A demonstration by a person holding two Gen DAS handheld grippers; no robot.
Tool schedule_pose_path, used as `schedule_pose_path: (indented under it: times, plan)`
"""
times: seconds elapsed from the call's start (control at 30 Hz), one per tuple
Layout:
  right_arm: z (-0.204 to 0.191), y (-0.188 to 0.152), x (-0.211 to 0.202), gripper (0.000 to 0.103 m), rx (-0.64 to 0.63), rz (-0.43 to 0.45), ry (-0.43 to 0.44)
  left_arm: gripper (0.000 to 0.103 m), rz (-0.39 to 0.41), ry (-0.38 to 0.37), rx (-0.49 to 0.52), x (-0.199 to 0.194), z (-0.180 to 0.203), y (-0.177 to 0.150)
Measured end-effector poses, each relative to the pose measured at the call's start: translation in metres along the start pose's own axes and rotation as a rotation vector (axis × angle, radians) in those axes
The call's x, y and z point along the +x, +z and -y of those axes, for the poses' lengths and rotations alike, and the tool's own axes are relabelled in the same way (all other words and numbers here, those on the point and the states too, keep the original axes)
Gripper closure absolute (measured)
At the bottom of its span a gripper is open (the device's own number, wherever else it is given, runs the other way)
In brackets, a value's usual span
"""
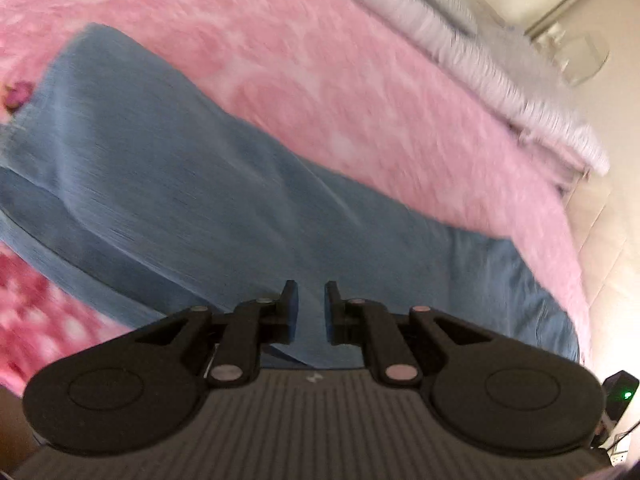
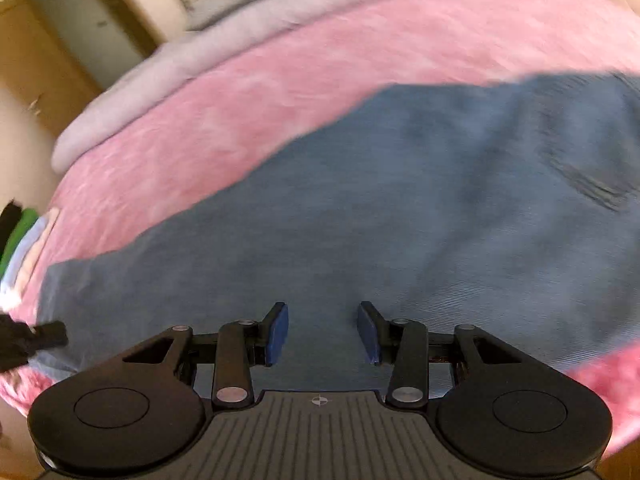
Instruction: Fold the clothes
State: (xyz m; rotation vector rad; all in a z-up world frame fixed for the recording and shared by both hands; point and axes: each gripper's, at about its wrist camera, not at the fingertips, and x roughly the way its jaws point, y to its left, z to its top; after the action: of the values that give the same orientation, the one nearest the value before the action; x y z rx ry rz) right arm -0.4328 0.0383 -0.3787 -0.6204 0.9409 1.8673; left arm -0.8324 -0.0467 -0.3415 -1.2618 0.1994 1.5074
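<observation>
Hovering above the blue garment, left tongs and right tongs gape apart, gripping nothing.

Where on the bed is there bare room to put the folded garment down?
Bare pink blanket runs between the blue garment and the grey bedding along the far edge. The near side is taken: the garment spreads under both open hand-held grippers, left and right.
</observation>
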Motion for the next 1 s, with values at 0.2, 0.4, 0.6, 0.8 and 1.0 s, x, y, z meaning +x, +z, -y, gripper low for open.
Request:
schedule_pose_path:
  times: [0.2, 0.4, 0.6, 0.8, 1.0]
  plan:
    - [-0.05, -0.034, 0.027, 0.061, -0.225, 0.159, -0.008, 0.095, 0.146, -0.095, -0.004, -0.016, -0.062, 0.0]
    - [-0.075, -0.074, 0.046, 0.061, -0.449, 0.315, -0.056, 0.095, 0.281, -0.194, 0.026, -0.024, -0.093, -0.027]
    - [-0.086, -0.084, 0.032, 0.061, -0.479, 0.288, -0.115, 0.089, 0.341, -0.13, -0.04, -0.058, -0.108, -0.045]
    - [-0.118, -0.113, 0.02, 0.061, -0.692, 0.317, -0.159, 0.079, 0.393, 0.02, -0.131, -0.075, -0.13, -0.032]
    - [-0.149, -0.138, 0.039, 0.061, -0.962, 0.346, -0.252, 0.074, 0.384, 0.092, -0.263, -0.059, -0.151, -0.013]
